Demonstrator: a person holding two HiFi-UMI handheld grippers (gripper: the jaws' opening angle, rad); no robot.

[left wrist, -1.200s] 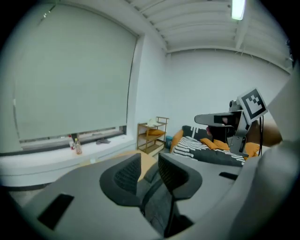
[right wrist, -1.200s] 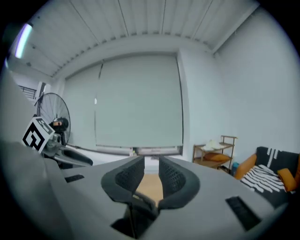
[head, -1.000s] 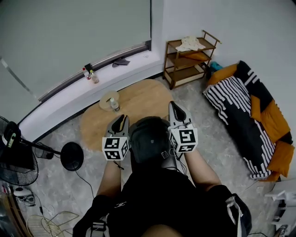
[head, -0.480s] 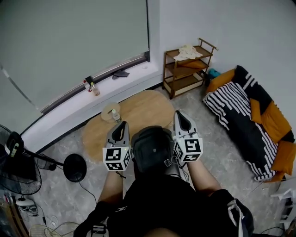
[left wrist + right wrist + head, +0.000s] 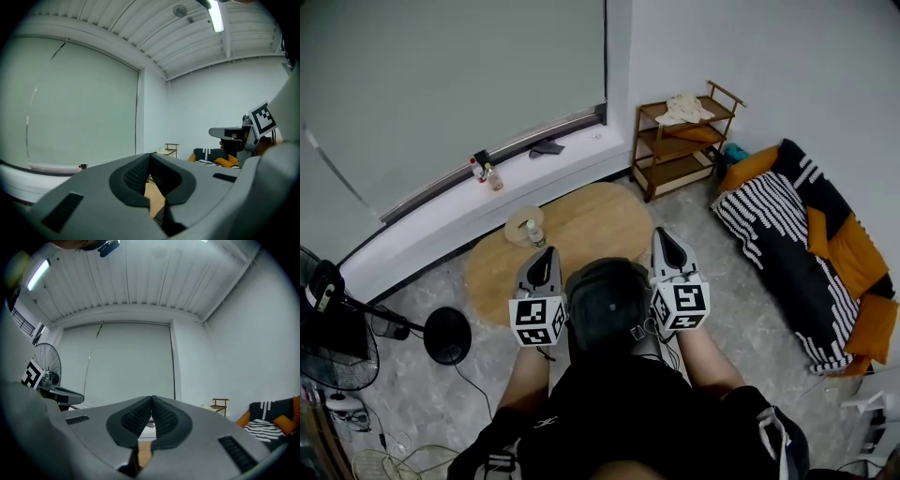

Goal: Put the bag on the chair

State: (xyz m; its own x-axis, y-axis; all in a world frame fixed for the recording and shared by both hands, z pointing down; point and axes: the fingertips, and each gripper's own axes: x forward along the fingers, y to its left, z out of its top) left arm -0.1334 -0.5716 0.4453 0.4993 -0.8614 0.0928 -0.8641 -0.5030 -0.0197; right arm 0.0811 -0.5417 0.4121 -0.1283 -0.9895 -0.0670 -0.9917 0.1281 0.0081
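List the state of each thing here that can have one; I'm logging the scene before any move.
left gripper: tongs shut, nothing between them.
right gripper: tongs shut, nothing between them.
black bag: at the person's chest, between the grippers, ungripped.
bottle: upright on the round table.
blind: drawn down.
cloth: crumpled on the shelf's top tier.

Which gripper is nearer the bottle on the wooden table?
Left. The left gripper is just short of the bottle; the right gripper is farther off to its right.
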